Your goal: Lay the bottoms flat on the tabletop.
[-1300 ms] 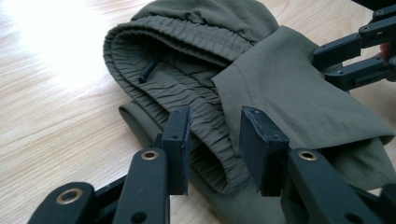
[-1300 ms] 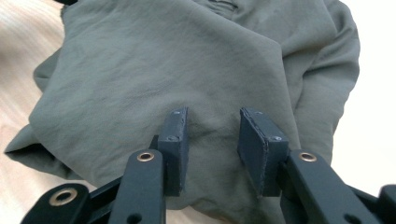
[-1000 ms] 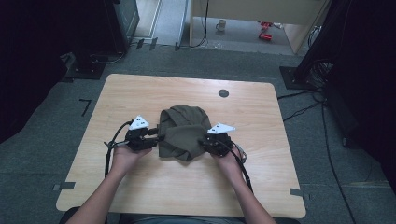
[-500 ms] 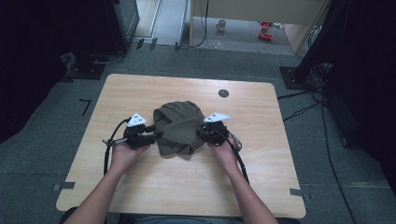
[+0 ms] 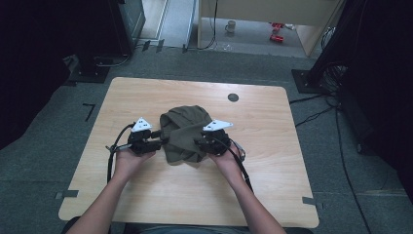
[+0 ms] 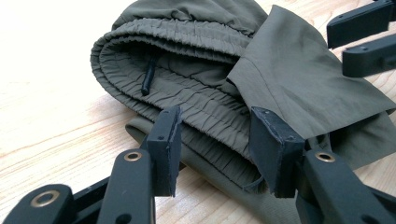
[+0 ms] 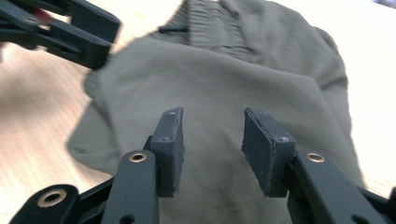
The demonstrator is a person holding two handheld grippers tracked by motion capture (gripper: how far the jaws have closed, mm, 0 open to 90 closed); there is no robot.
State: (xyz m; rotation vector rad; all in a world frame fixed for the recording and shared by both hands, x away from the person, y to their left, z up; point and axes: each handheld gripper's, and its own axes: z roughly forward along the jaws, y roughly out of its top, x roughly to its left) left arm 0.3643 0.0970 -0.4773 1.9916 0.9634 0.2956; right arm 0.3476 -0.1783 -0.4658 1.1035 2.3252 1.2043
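In the high view, the olive shorts (image 5: 185, 132) lie bunched at the middle of the desk (image 5: 272, 161), and we bring the left claw (image 5: 160, 141) and the right claw (image 5: 198, 143) in from either side, likely to fold or gather the cloth between them. Whether either claw is spread is too small to tell here.

In the left gripper view, our left claw (image 6: 215, 148) stands spread, its jaws straddling the elastic waistband (image 6: 187, 84) at centre frame without pinching it; a black cord tip (image 6: 148, 80) shows inside the band, a detail lost from above.

In the right gripper view, our right claw (image 7: 211, 148) is also spread, hovering over a smooth fabric panel, with the left claw at the upper left.
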